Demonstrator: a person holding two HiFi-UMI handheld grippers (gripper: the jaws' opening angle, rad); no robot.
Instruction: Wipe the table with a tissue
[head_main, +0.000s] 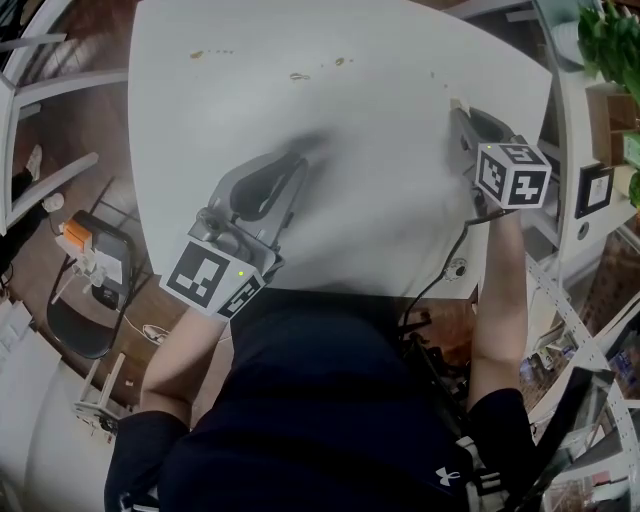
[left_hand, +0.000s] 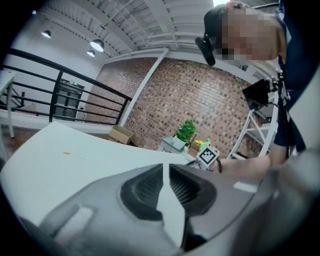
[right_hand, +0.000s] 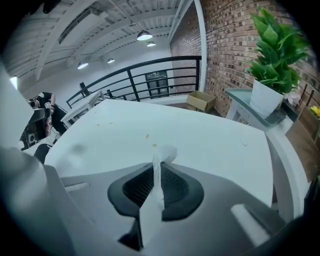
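1. Your right gripper (right_hand: 157, 169) is clamped shut on the tissue (right_hand: 164, 153), near the right edge of the table (head_main: 380, 210). Only a small wad pokes past the tips, so bare jaws may scrape the surface if you press down.
2. The pinched strip looks thin, and a hard drag could tear it or pull it free.
3. The crumbs (head_main: 298, 76) lie on the far side, well apart from the tissue. A fast sweep could flick them off the edge.
4. Your left gripper (left_hand: 165, 175) is open only a narrow slit and holds nothing.
5. Count: one tissue, one table, two grippers, about five crumb spots.

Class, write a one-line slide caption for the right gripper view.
Right gripper shut on a white tissue, crumbs on the white table ahead.
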